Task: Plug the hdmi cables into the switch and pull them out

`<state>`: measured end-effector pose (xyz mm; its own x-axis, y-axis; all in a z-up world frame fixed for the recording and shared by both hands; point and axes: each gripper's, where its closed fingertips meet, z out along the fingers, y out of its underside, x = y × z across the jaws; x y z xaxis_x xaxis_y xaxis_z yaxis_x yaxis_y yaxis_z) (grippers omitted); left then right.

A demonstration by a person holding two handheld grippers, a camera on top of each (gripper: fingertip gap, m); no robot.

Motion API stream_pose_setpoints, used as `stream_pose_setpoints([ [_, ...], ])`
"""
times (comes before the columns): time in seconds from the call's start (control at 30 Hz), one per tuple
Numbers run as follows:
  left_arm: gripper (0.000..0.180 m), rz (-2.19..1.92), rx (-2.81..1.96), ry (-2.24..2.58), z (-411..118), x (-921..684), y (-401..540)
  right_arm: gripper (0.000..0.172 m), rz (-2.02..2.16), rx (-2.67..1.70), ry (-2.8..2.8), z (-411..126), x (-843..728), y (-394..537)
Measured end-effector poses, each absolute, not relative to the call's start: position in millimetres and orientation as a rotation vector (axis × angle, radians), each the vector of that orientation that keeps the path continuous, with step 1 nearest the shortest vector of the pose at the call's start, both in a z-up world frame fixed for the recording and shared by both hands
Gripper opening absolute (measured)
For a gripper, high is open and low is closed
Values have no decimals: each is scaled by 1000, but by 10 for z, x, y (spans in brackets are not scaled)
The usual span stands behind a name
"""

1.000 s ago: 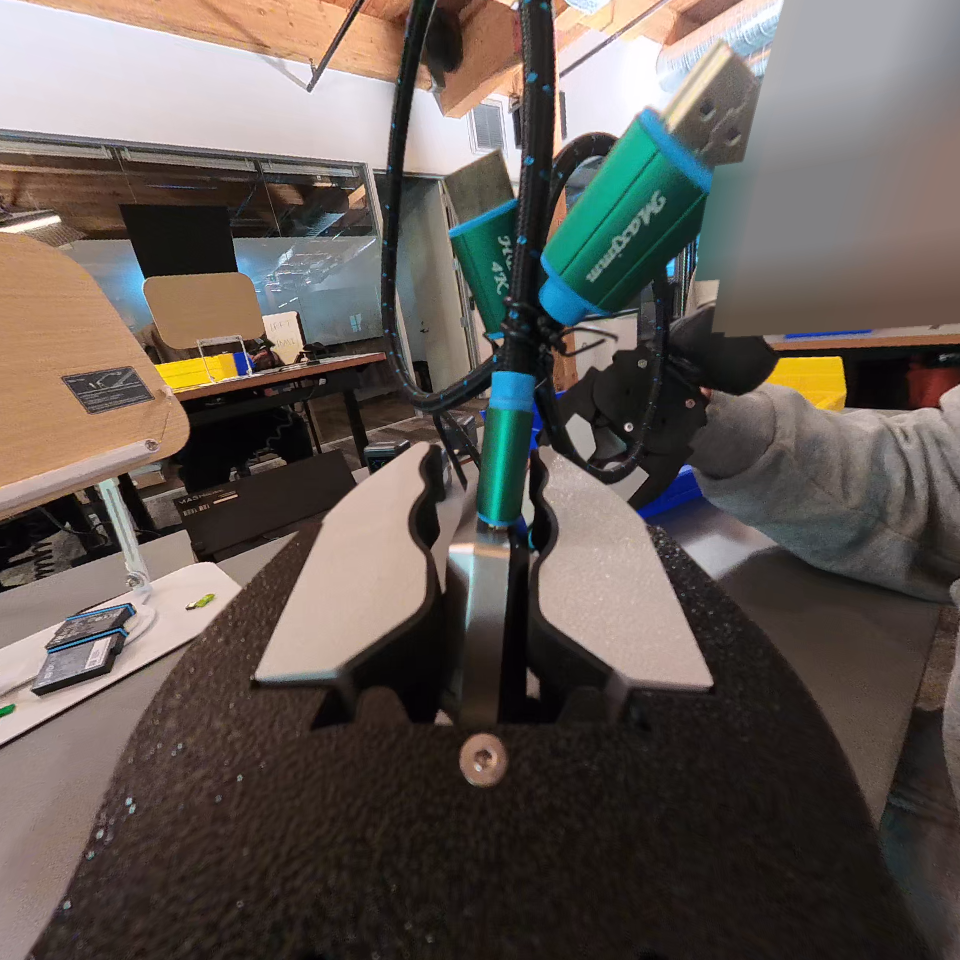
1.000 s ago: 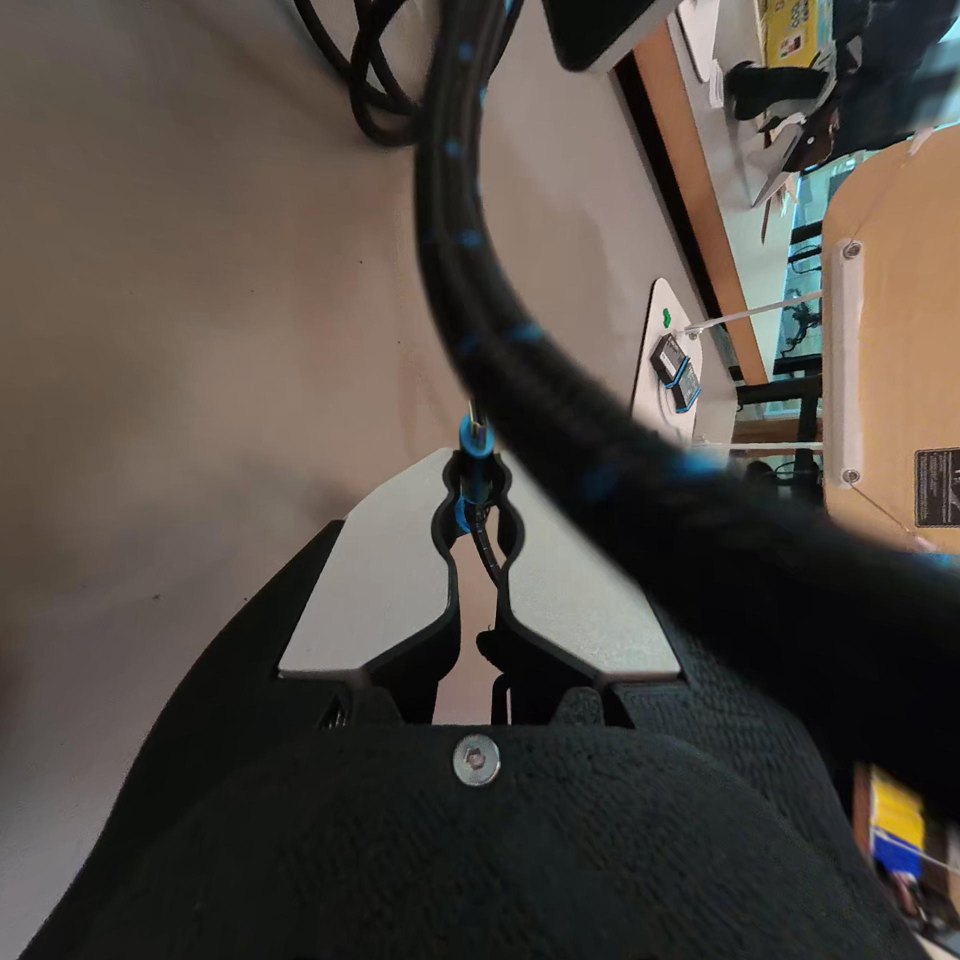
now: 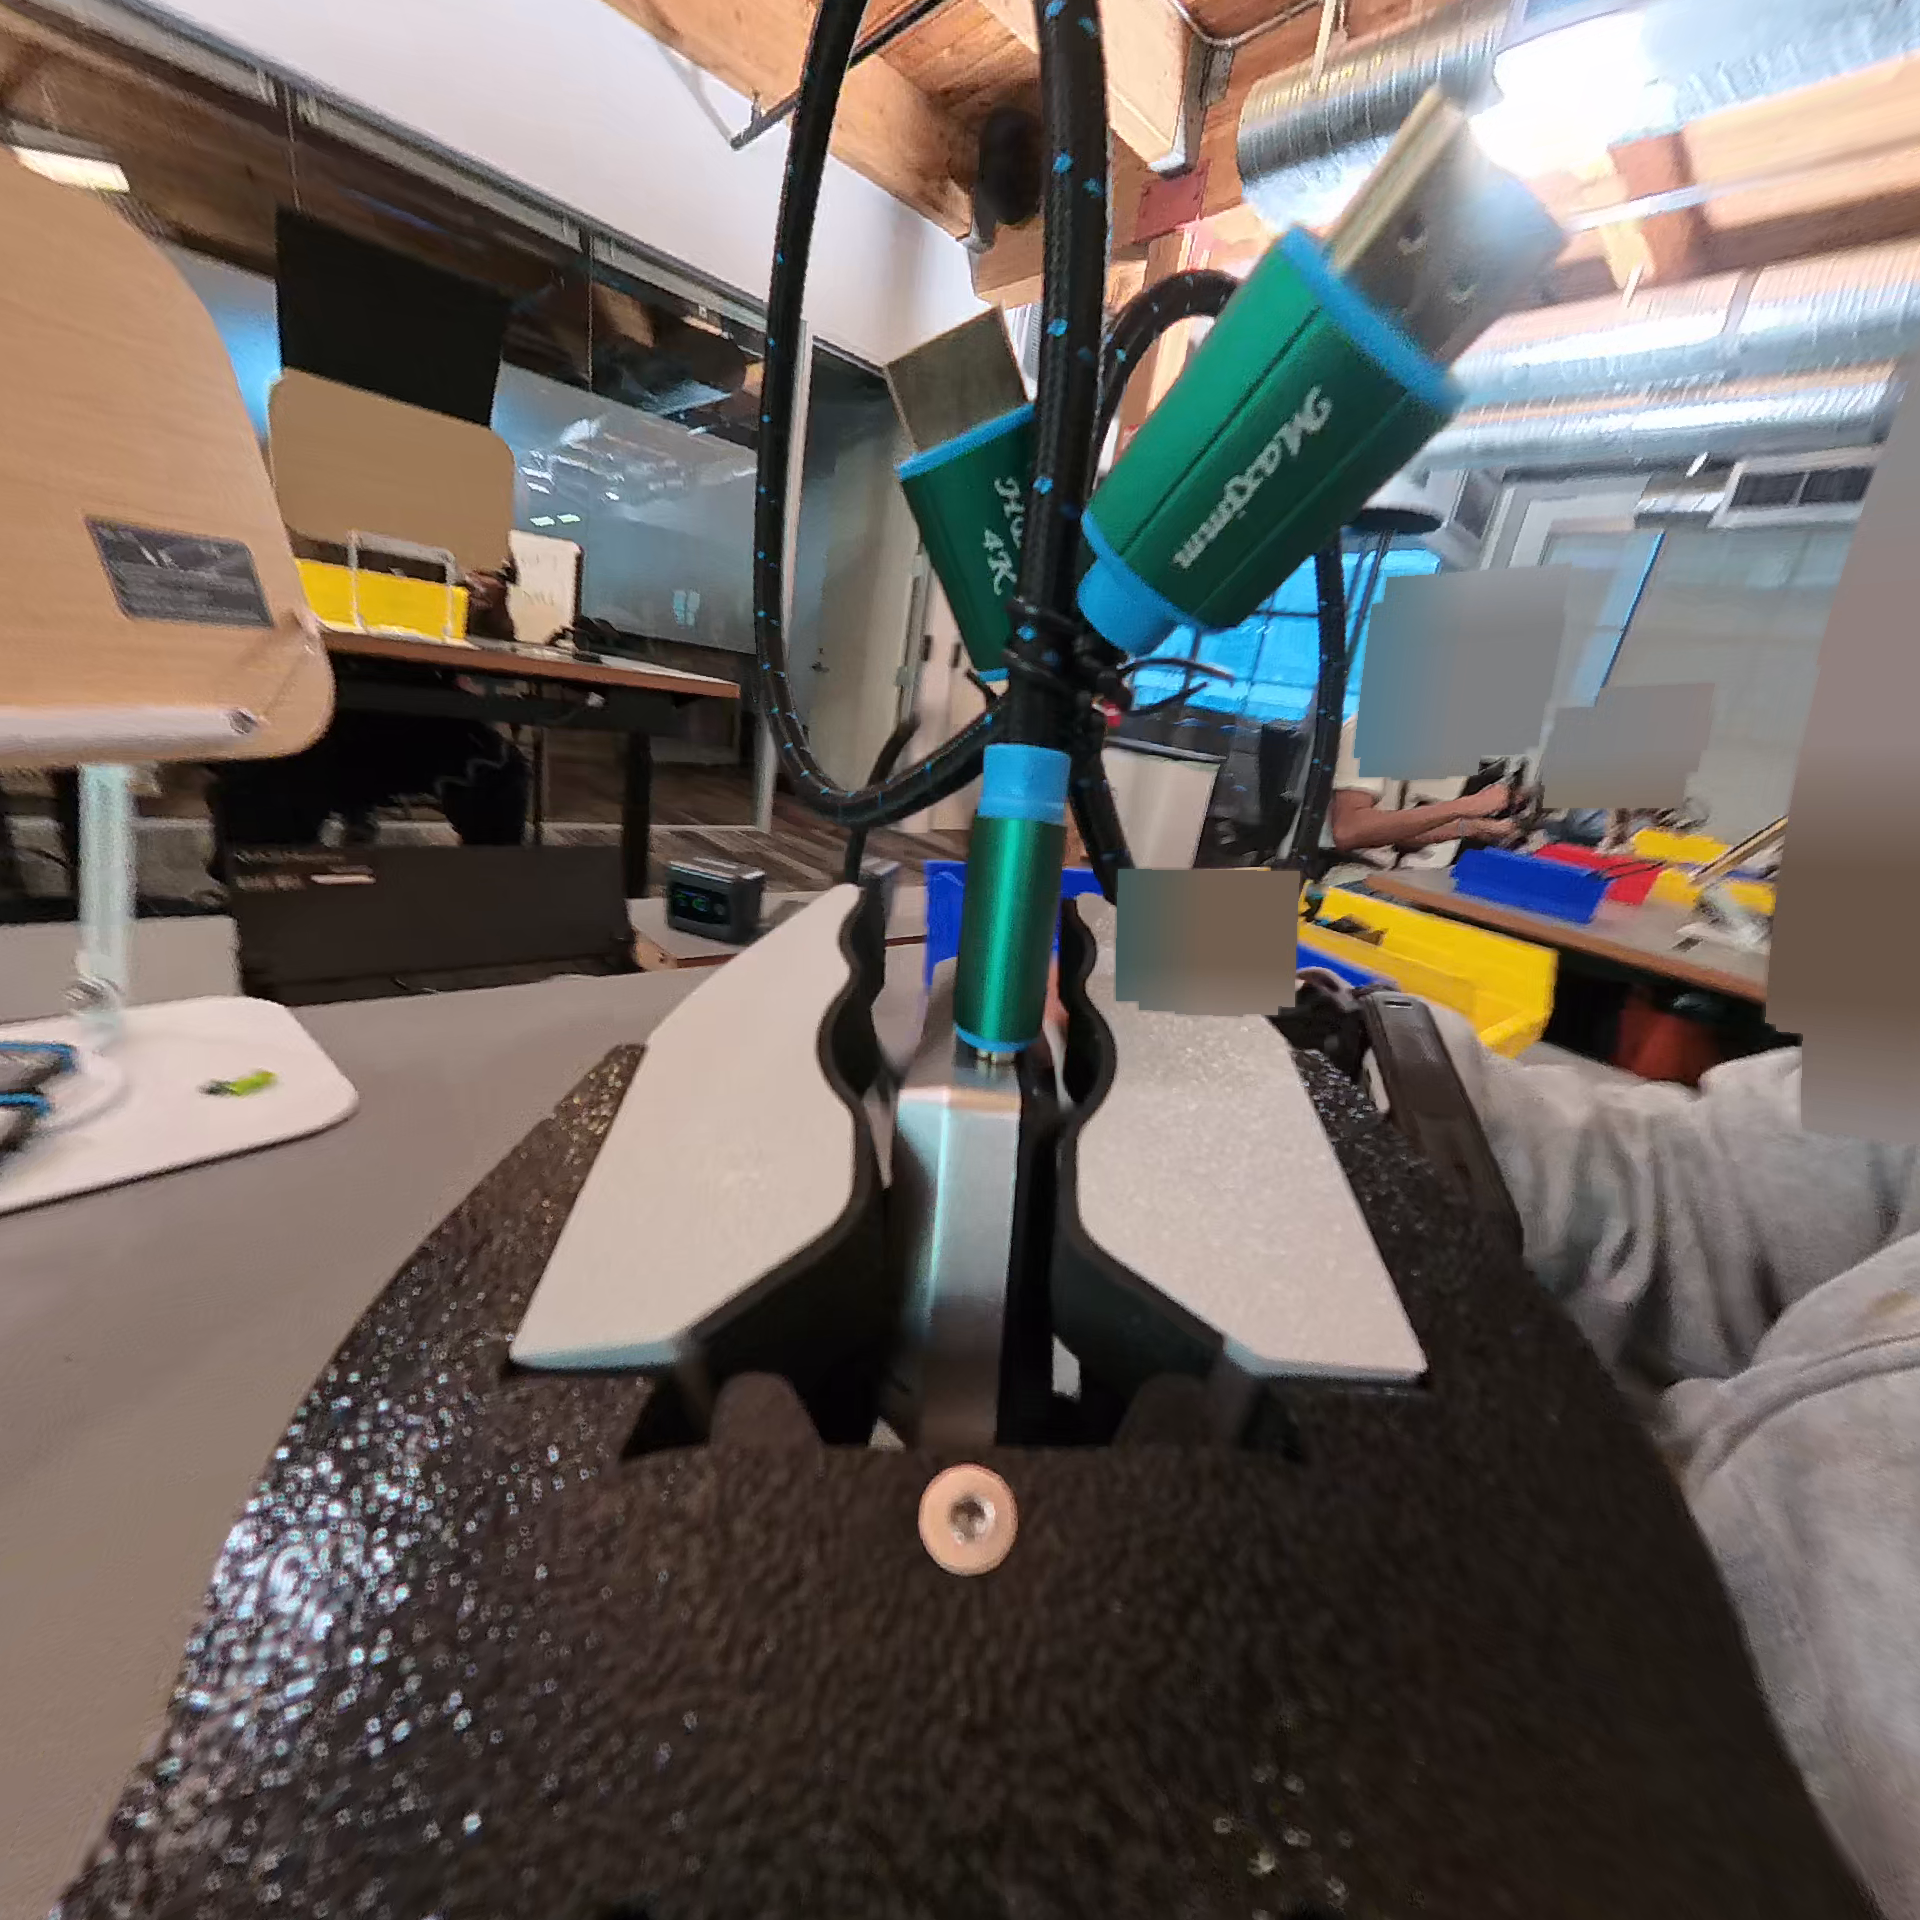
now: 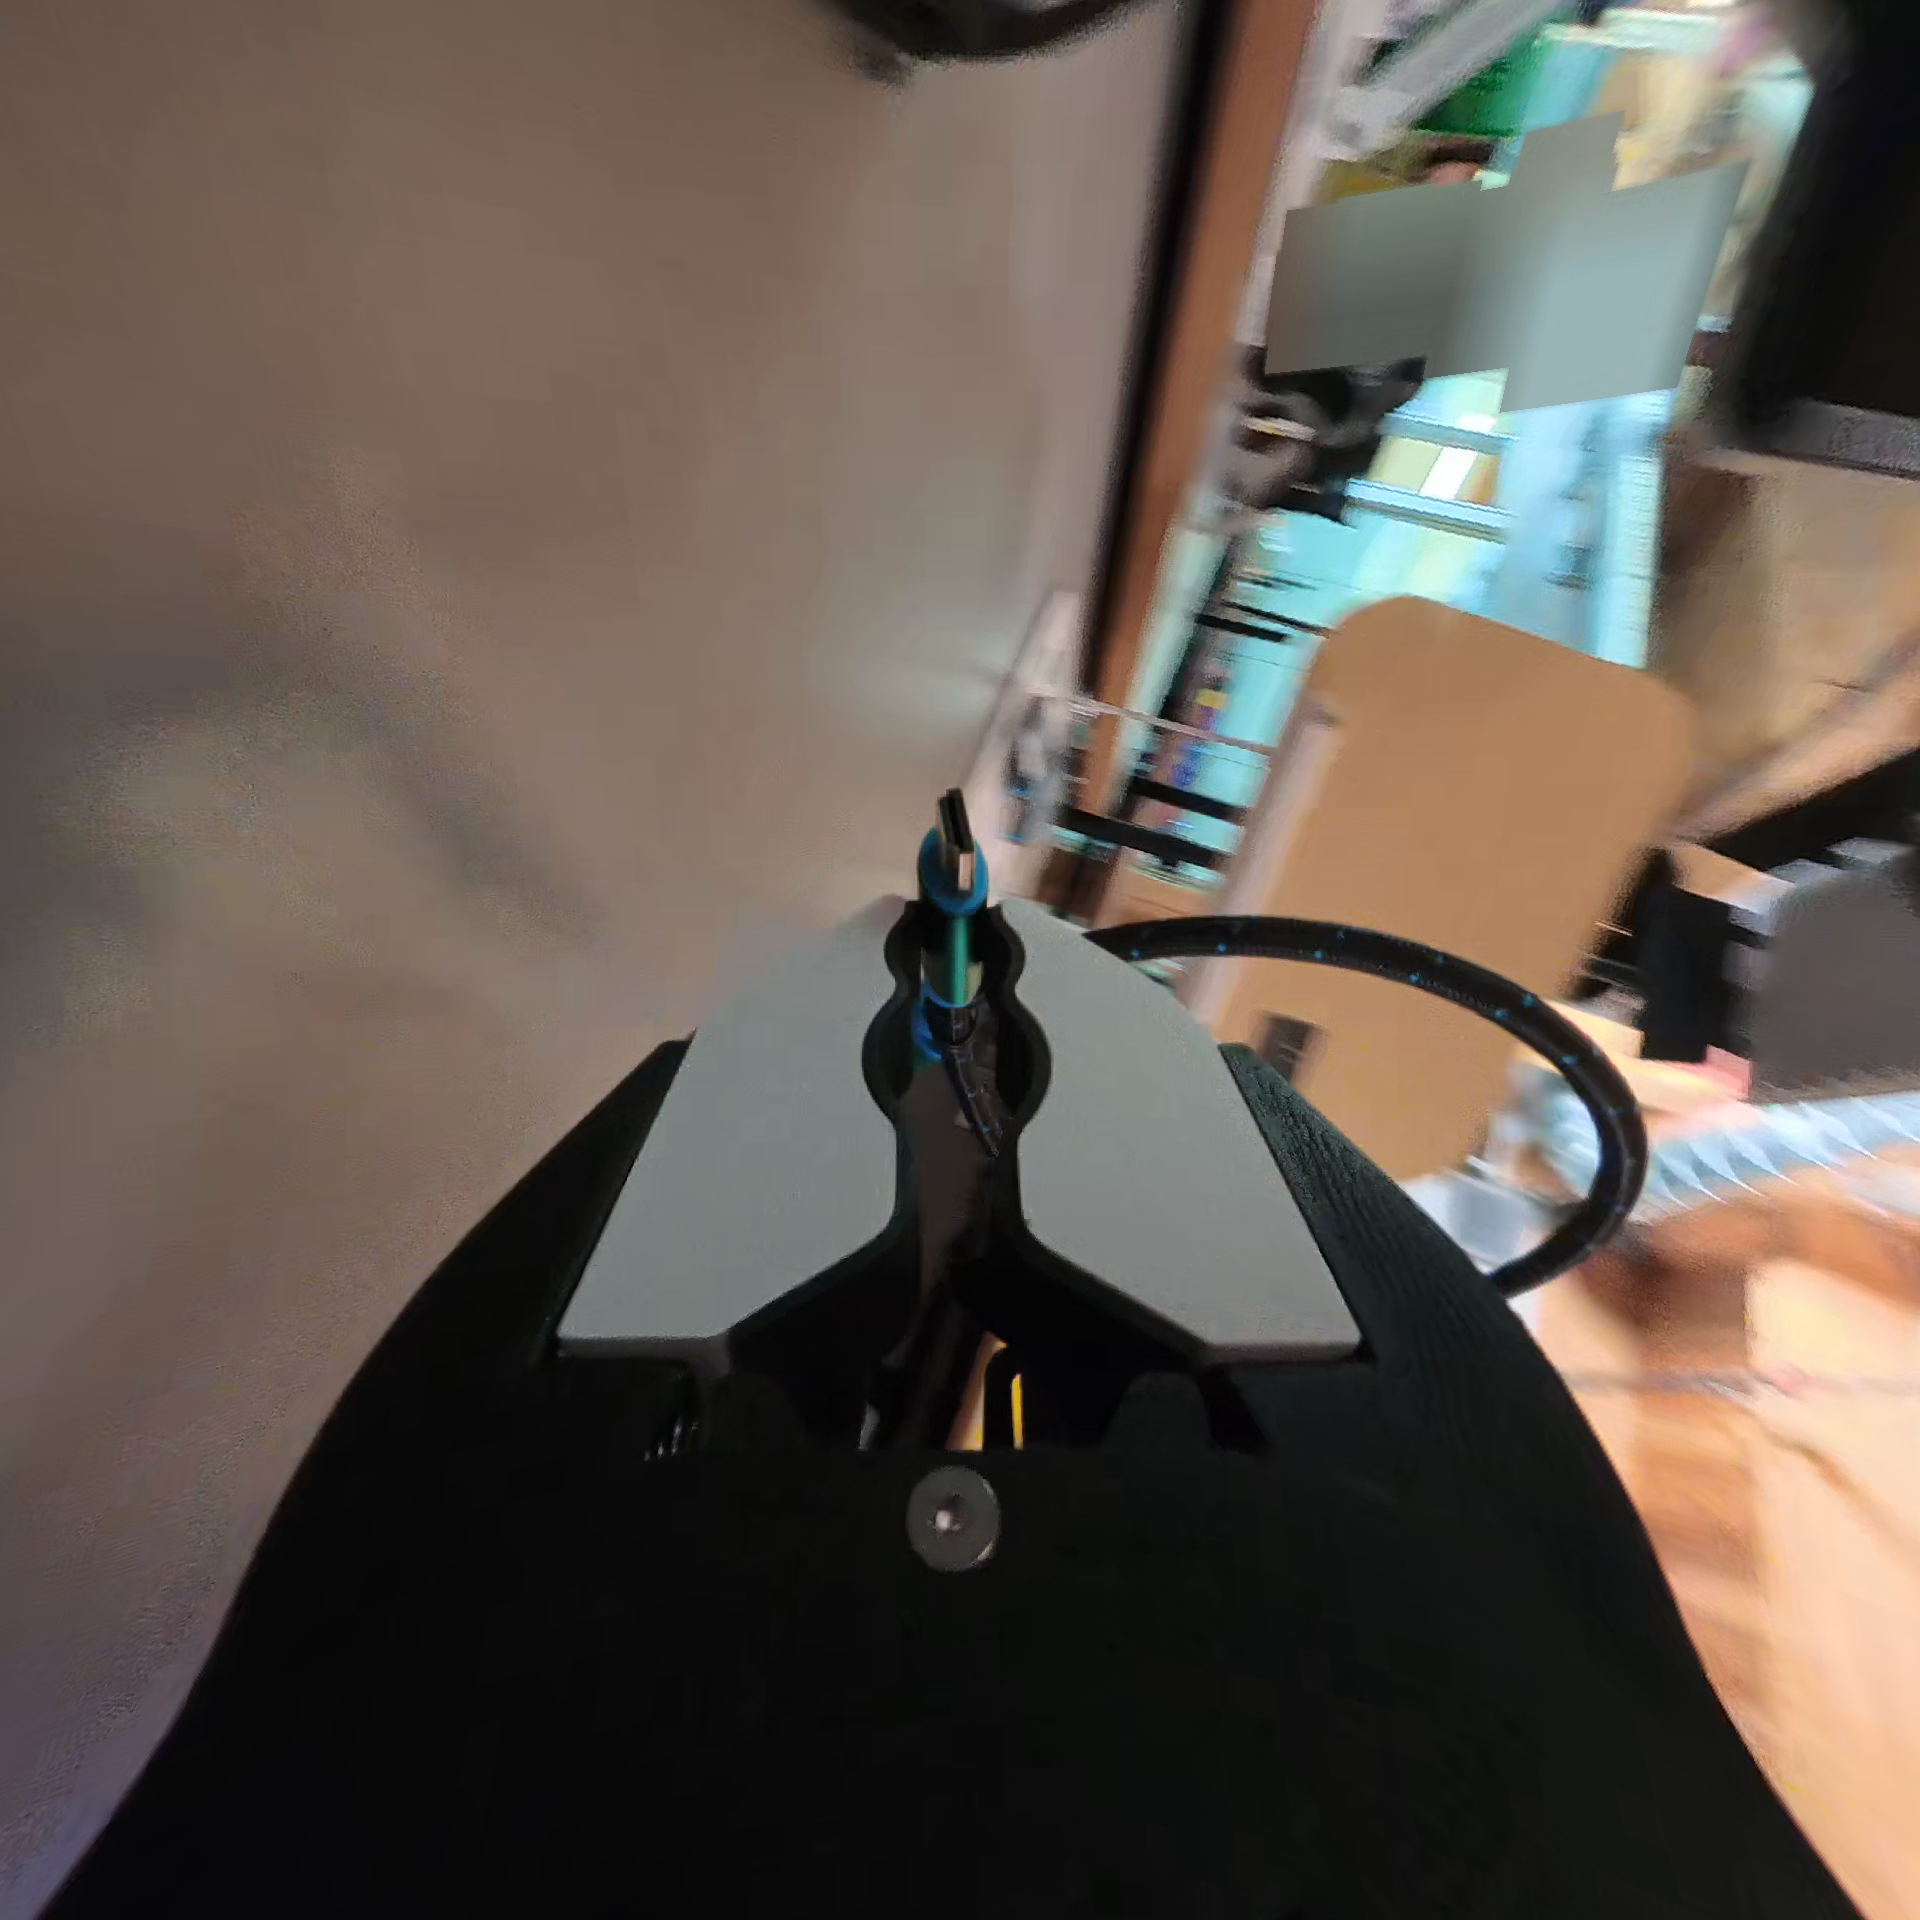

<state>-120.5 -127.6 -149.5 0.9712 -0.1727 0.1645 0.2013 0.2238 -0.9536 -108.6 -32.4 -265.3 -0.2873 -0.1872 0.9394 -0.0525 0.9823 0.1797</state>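
- The left tongs (image 3: 971, 966) were clenched on a silver metal block (image 3: 951, 1195) that sat deep between the fingers. A slim green plug (image 3: 1006, 925) with blue collars stood upright in the block's top, between the fingertips; whether the pads also pressed the plug, I could not tell.
- Above it hung a braided black cable (image 3: 1060, 416) with blue flecks, bound by a thin tie, along with two larger green connectors (image 3: 1257, 468) with bare metal tips.
- The right tongs (image 4: 951, 935) were clenched on a small green plug (image 4: 954, 956), its metal tip poking out past the fingertips above the grey counter (image 4: 416, 520).
- A loop of the same braided cable (image 4: 1558, 997) curved off to the right.
- Judged from this, the cable was light, springy and fairly stiff, while the plug shells were hard and smooth, perhaps slippery. The rigid shells looked the best place to take hold, not the bare tips.
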Motion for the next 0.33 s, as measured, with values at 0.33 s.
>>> stream_pose_setpoints([
  [0.33, 32, -875, -1287, -39, -1348, -678, -1138, 9, -231, 463, -1160, -1194, -651, -721],
])
